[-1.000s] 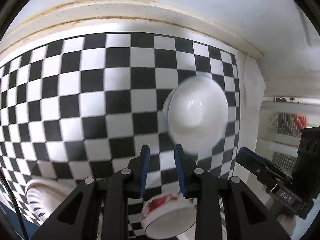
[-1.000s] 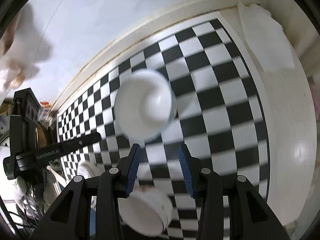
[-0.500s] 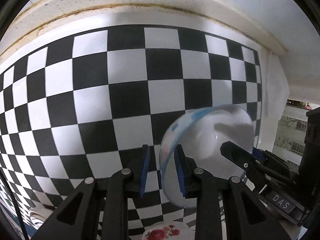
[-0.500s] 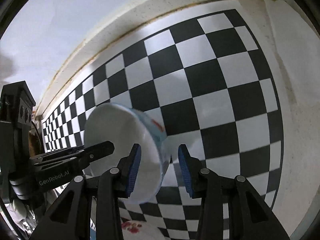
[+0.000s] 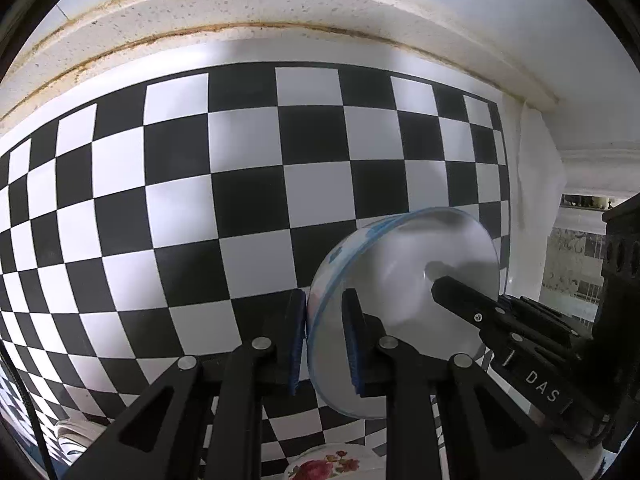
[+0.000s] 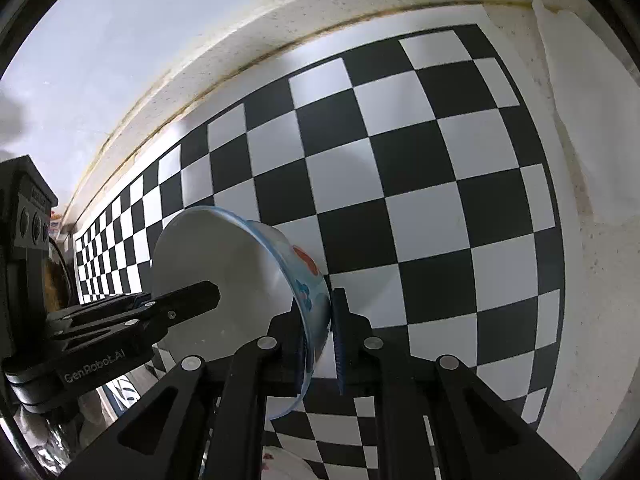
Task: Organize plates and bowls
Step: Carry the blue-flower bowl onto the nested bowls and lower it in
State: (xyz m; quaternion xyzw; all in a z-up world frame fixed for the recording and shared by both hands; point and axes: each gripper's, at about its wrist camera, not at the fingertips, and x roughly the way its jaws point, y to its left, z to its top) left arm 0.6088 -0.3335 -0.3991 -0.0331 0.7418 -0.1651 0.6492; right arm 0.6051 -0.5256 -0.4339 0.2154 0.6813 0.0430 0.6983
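A second ago the white bowl (image 5: 404, 312) lay ahead on the checkered mat (image 5: 200, 200); now left gripper (image 5: 324, 344) and right gripper (image 6: 318, 334) each pinch its rim between near-closed fingers, ready for stacking.

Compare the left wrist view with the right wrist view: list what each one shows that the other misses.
Only the left wrist view shows the rose-patterned dish at the bottom edge and the "DAS" label on the right tool.

Only the right wrist view shows the orange and blue painting on the bowl and the "GenRobot.AI" marking on the left tool.

Both show the tilted bowl pinched at its rim from opposite sides, the checkered mat and the stained back ledge.
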